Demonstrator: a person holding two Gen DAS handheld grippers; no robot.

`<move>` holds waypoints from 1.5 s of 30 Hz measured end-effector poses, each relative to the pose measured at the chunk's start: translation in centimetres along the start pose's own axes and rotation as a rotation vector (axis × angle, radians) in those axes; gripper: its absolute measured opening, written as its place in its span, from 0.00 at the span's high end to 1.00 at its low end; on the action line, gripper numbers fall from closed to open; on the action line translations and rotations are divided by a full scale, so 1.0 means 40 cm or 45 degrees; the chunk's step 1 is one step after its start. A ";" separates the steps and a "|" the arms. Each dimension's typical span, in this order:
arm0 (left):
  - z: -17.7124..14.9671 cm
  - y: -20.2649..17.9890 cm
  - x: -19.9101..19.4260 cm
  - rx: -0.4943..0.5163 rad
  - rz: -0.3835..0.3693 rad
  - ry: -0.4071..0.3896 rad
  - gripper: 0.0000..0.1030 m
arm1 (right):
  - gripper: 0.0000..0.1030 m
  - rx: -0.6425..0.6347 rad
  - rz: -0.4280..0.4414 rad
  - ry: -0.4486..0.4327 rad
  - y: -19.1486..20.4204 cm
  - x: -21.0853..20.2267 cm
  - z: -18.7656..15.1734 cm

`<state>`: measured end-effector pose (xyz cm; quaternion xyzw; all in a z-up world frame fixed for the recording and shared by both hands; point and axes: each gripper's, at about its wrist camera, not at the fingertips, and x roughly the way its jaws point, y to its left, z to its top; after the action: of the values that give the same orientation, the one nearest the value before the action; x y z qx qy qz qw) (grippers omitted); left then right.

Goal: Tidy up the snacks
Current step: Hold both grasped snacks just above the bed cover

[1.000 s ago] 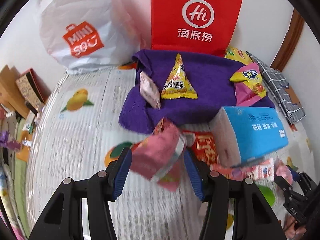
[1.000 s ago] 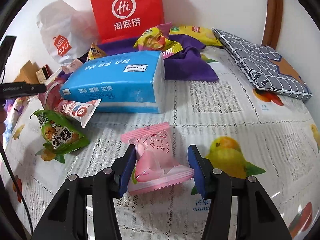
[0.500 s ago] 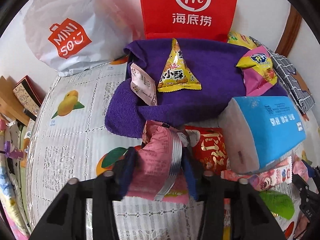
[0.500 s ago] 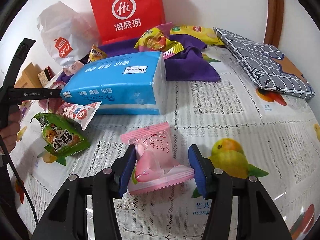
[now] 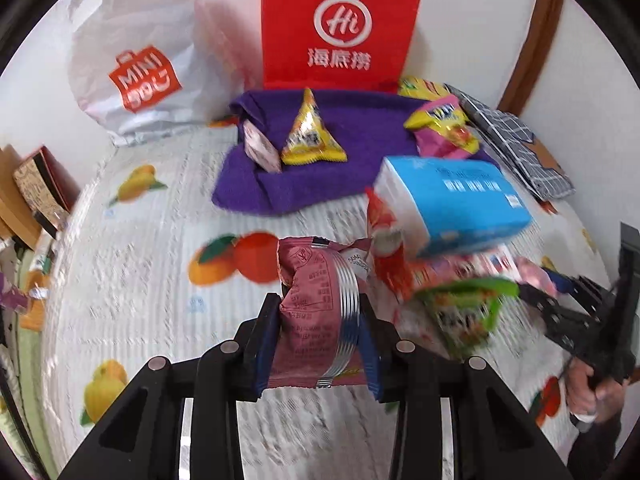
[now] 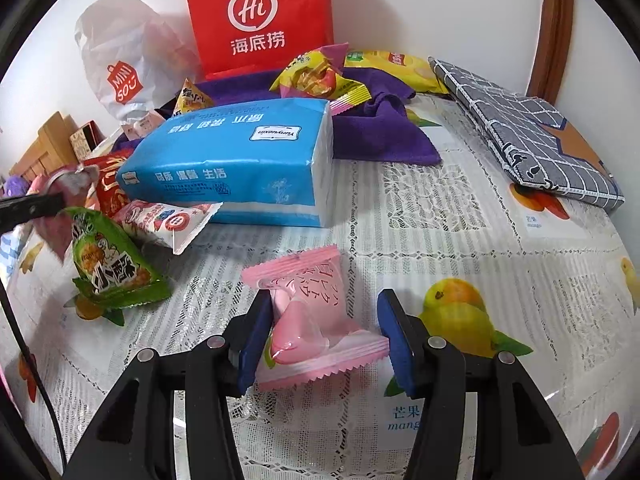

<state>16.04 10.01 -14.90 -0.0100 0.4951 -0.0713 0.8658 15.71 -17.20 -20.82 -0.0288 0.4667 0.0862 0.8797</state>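
Above the table (image 5: 140, 272), the left claw (image 5: 320, 340) has just been closing and grips the dark pink snack packet (image 5: 316, 312), which could slip if squeezed crookedly, while the right claw (image 6: 324, 336) stands open around the pink candy (image 6: 308, 320) at its six o'clock.

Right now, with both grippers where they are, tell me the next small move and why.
Probably carry the dark pink packet toward the purple cloth, where other snacks already lie. The left gripper has just been closing and now pinches that packet, so it is ready to move. The right gripper straddles the light pink candy with a gap at one pad, so it isn't gripped yet.
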 end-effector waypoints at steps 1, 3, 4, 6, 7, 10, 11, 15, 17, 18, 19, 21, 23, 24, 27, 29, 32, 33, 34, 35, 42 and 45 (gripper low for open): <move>-0.007 -0.005 0.007 0.004 -0.017 0.011 0.66 | 0.47 -0.003 -0.004 0.001 0.001 0.000 0.000; -0.017 -0.015 0.023 0.012 -0.009 0.025 0.65 | 0.47 -0.006 -0.008 0.001 0.002 0.000 -0.001; -0.021 -0.020 0.036 0.015 0.006 0.037 0.65 | 0.47 -0.006 -0.007 0.001 0.001 0.000 -0.001; -0.024 -0.028 0.053 0.015 0.017 0.043 0.62 | 0.47 -0.003 -0.003 0.000 0.000 -0.001 -0.001; -0.026 -0.030 0.056 0.011 0.020 0.038 0.60 | 0.47 -0.001 -0.001 0.000 -0.001 -0.001 -0.001; -0.028 -0.034 0.061 -0.008 0.035 0.002 0.61 | 0.47 0.003 0.005 -0.001 -0.002 -0.001 -0.001; -0.031 -0.038 0.060 -0.004 0.043 -0.015 0.62 | 0.47 0.004 0.005 -0.002 -0.002 -0.001 -0.001; -0.043 -0.052 0.059 0.028 0.086 -0.060 0.62 | 0.47 0.001 0.002 -0.001 -0.001 -0.001 -0.002; -0.051 -0.048 0.058 0.002 0.086 -0.091 0.62 | 0.47 -0.003 -0.002 0.000 0.000 -0.001 -0.002; -0.054 -0.043 0.058 -0.016 0.082 -0.105 0.62 | 0.46 -0.004 -0.002 0.000 0.001 -0.001 -0.002; -0.058 -0.038 0.058 -0.037 0.074 -0.122 0.62 | 0.46 -0.007 -0.002 0.001 0.001 -0.001 -0.002; -0.069 -0.025 0.060 -0.084 0.061 -0.161 0.62 | 0.46 -0.013 -0.009 0.001 0.004 -0.001 -0.003; -0.080 -0.022 0.062 -0.096 0.054 -0.195 0.61 | 0.46 -0.009 -0.004 0.001 0.004 0.000 -0.003; -0.085 -0.022 0.062 -0.093 0.059 -0.210 0.61 | 0.46 -0.005 0.002 0.000 0.003 0.000 -0.003; -0.087 -0.024 0.066 -0.090 0.071 -0.204 0.59 | 0.46 0.009 0.019 -0.004 -0.001 0.000 -0.004; -0.087 -0.022 0.069 -0.093 0.070 -0.197 0.58 | 0.46 0.008 0.018 -0.004 0.000 0.001 -0.003; -0.087 -0.017 0.070 -0.110 0.051 -0.195 0.58 | 0.46 -0.004 0.002 0.000 0.004 0.002 -0.002; -0.086 -0.013 0.071 -0.119 0.042 -0.194 0.58 | 0.46 -0.011 -0.003 0.001 0.006 0.002 -0.003; -0.085 -0.009 0.072 -0.132 0.032 -0.190 0.58 | 0.46 -0.021 -0.009 0.003 0.008 0.002 -0.003; -0.086 -0.007 0.073 -0.141 0.026 -0.188 0.58 | 0.46 -0.025 -0.012 0.004 0.009 0.002 -0.004; -0.084 -0.013 0.086 -0.142 0.047 -0.149 0.53 | 0.46 -0.013 0.013 0.010 0.000 0.000 -0.004; -0.083 -0.021 0.087 -0.119 0.069 -0.143 0.53 | 0.46 -0.002 0.028 0.007 -0.004 0.000 -0.004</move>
<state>14.82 8.89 -19.49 -0.0412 0.4485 -0.0241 0.8925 15.60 -17.39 -20.90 -0.0247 0.4693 0.0963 0.8775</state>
